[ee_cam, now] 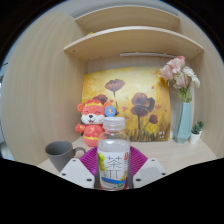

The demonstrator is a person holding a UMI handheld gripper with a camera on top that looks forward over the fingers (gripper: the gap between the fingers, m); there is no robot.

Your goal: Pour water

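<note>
The water bottle (114,155) sits right between the two fingers, upright, long axis vertical, white cap pointing to twelve o'clock. The gripper (113,172) is closed on it, pink pads (91,160) pressing its sides at nine and three o'clock. At about ten o'clock from the bottle stands a grey mug (61,154) on the table (170,152), handle toward the bottle. Beyond it, an orange plush toy (93,121) stands before a flower painting (135,101). Out at two o'clock, a blue vase (185,118) holds pink flowers (178,73).
</note>
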